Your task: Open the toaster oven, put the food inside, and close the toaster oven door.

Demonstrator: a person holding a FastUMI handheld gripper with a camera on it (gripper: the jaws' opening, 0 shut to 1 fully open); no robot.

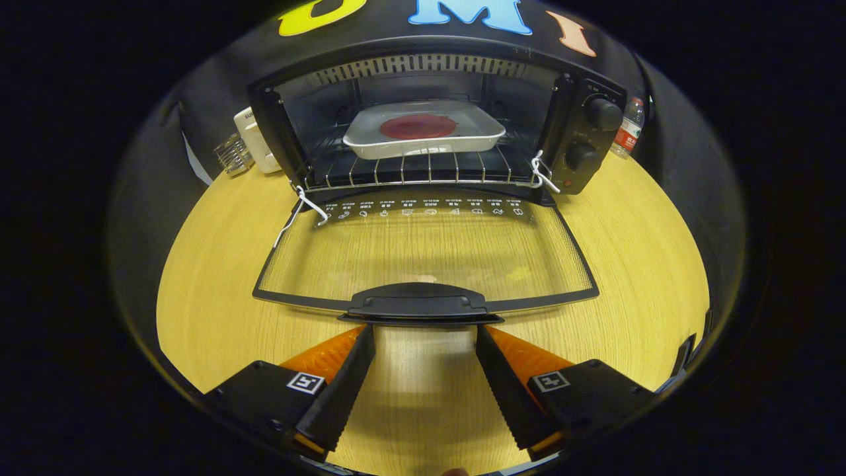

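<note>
My two-finger gripper [425, 327] with black fingers and orange backing sits low over the light wooden tabletop [218, 291], pointing level at the oven, fingers spread wide with nothing between them but bare wood, so it is released. Left fingertip [362, 340] reaches up under the left end of the black plastic door handle [418, 303], right fingertip under its right end; touching or just short of it, can't tell. Going left to right beyond the fingers: a small clear ribbed glass object [232, 153] at the far left by the wall, then a white boxy plastic item [253, 139] just beside the oven's left side. Then the black toaster oven [436, 59], its glass door [423, 251] with dark mesh border folded fully down flat over the table, white icons along the hinge edge, a white cord [301, 208] at the left hinge and another at the right. Inside, the wire rack [423, 173] carries a shallow rectangular grey metal tray [423, 142], and the round dark red food [418, 126] lies in the tray's middle, so the food is in the oven and the door isn't shut yet. Right of the cavity, two black control knobs [603, 114] stacked on the panel. Behind the oven's right side, a clear plastic bottle with a red label [628, 132]. Black cloth wall all round the back.
</note>
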